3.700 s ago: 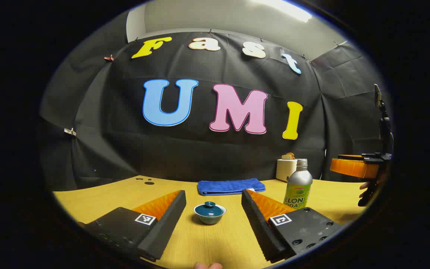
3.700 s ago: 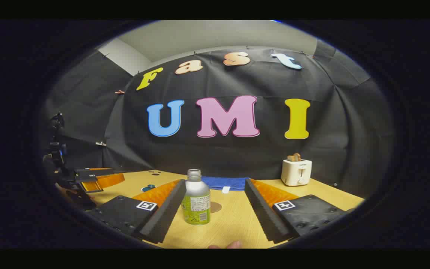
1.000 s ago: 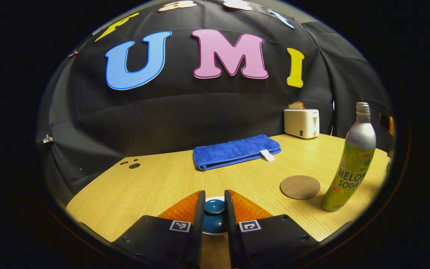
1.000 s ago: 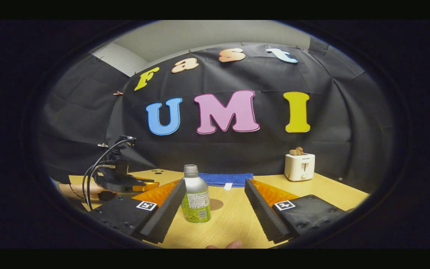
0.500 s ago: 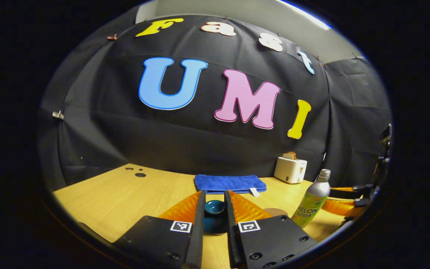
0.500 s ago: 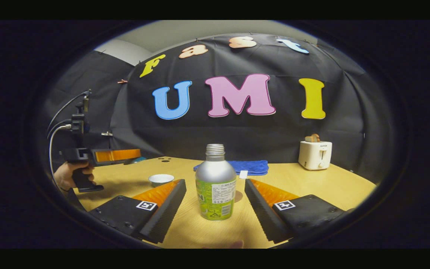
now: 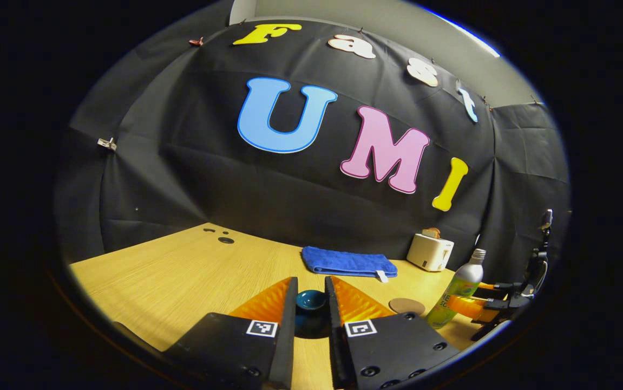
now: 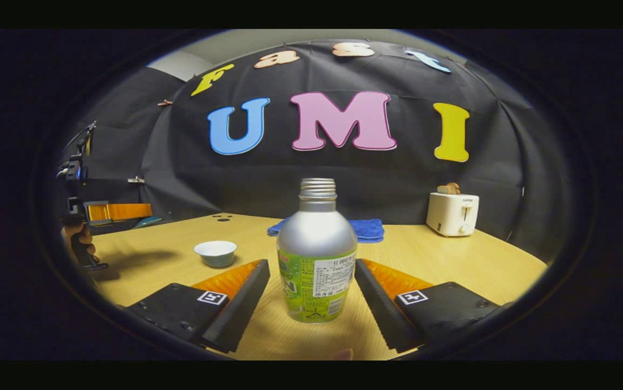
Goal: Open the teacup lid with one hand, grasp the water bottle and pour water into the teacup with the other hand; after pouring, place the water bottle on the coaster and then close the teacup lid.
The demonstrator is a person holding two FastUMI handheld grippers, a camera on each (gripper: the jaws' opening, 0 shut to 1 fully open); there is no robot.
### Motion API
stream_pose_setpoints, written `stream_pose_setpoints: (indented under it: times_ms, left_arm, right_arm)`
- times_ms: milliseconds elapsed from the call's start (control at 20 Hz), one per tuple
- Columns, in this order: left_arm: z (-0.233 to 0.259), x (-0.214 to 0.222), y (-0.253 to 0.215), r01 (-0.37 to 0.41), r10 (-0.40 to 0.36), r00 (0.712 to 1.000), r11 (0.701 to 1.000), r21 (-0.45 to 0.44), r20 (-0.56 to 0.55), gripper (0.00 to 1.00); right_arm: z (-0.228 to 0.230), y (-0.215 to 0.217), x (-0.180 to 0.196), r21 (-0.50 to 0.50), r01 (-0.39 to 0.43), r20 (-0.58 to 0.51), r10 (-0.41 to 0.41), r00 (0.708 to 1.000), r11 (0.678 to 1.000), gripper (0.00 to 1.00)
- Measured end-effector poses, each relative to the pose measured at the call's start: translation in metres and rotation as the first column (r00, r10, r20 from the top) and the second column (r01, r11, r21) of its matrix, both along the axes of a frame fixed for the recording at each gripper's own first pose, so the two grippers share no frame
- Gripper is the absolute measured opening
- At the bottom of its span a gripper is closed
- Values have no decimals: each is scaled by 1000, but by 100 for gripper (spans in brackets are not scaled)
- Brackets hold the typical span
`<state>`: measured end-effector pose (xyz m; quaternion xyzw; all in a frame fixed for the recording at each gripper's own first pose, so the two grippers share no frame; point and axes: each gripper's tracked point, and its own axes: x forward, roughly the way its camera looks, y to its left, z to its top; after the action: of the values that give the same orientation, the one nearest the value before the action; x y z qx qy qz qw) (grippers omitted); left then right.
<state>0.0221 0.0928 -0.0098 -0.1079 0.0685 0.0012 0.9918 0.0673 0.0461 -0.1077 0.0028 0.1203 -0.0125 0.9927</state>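
Note:
My left gripper [image 7: 310, 287] is shut on the teal teacup lid [image 7: 311, 304], held up above the wooden table [image 7: 181, 281]. In the right gripper view that gripper [image 8: 119, 211] hangs at the far left in a hand [image 8: 76, 238], with the lid [image 8: 148, 220] at its tips. The white-lined teacup [image 8: 215, 253] stands uncovered on the table below and right of it. The silver and green water bottle [image 8: 316, 254] stands upright, uncapped, between the fingers of my open right gripper [image 8: 311, 271]. The left gripper view shows the bottle [image 7: 458, 290] beside the round brown coaster [image 7: 407, 306].
A folded blue towel [image 7: 349, 261] lies near the back wall, and a white toaster [image 8: 452, 214] stands at the back right. Small dark holes [image 7: 224, 239] mark the table's far left. The table's [image 8: 452, 260] right side lies bare.
My left gripper has carried the lid up and to the left, away from the cup. My right gripper has moved forward, so the bottle now stands between its fingers.

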Motion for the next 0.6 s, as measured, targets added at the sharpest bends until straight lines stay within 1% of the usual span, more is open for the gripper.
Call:
stream_pose_setpoints:
  times_ms: [50,100,150,200,300,350,400,450,550,600]
  left_arm:
    - [0,-1,-3,8,-8,1000,1000,-6,-2,31]
    - [-2,-1,-5,16,-16,1000,1000,-11,-4,31]
    - [0,-1,-9,29,-29,1000,999,-19,-7,31]
    - [0,-2,-10,32,-32,999,999,-20,-5,31]
    - [4,-1,-9,32,-32,999,999,-16,3,31]
    - [5,-2,-7,30,-30,1000,999,-14,6,31]
    - [4,-2,-6,26,-26,1000,1000,-14,2,31]
    - [3,-2,-4,22,-21,1000,1000,-12,1,31]
    - [2,-3,0,13,-13,1000,1000,-13,-3,31]
    - [1,-2,1,12,-12,1000,1000,-17,-5,31]
  right_arm:
    - [-1,0,-1,-2,5,-1,-5,1000,1000,97]
    - [-2,0,0,1,2,-12,-2,1000,1000,90]
    - [-2,2,6,-2,-12,-34,12,999,1000,82]
    - [1,1,8,-34,-21,-50,19,999,999,80]
    - [17,-7,16,-166,-21,-35,16,999,986,79]
    - [28,-7,21,-252,-22,-23,17,1000,967,79]
    - [36,-8,26,-344,-22,-15,18,1000,939,79]
    - [39,-8,28,-435,-24,-5,24,1000,900,79]
    - [46,-5,42,-589,-45,-4,53,999,807,79]
    - [42,-4,50,-642,-64,-15,71,997,764,78]
